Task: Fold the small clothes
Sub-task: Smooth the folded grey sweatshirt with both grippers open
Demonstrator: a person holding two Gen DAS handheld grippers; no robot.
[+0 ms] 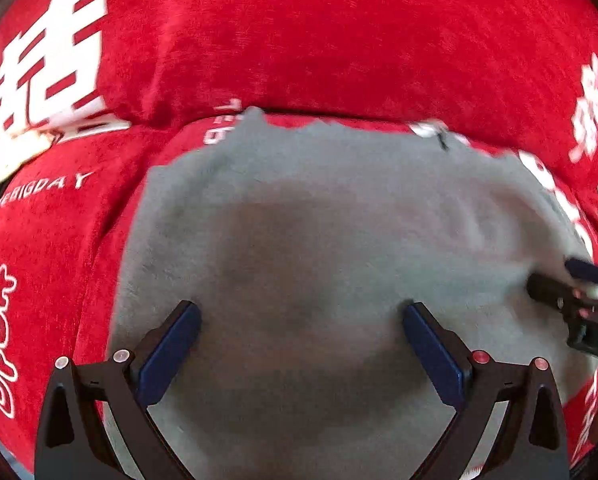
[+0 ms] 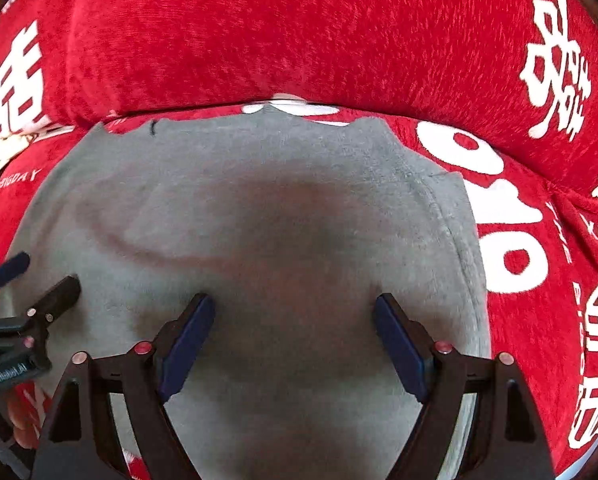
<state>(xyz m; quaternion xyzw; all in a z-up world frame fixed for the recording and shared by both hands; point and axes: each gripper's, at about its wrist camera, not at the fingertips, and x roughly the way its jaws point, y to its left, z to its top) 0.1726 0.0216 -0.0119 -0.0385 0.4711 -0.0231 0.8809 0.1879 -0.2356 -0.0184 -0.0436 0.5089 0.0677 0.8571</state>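
A grey fleece garment (image 1: pixel 319 216) lies flat on a red cover printed with white characters (image 1: pixel 339 40). My left gripper (image 1: pixel 301 320) hangs open above the garment's near part, with only cloth showing between its blue pads. In the right wrist view the same garment (image 2: pixel 259 208) fills the middle, its hemmed edge (image 2: pixel 459 232) running down the right side. My right gripper (image 2: pixel 295 312) is open over it, holding nothing. Each gripper shows at the side of the other's view: the right one (image 1: pixel 567 280) and the left one (image 2: pixel 35 280).
The red cover (image 2: pixel 339 32) rises into a padded back behind the garment. A pale object (image 1: pixel 7 160) lies at the far left on the cover. Red cloth shows on both sides of the garment. A hand (image 2: pixel 23 420) is at the lower left of the right wrist view.
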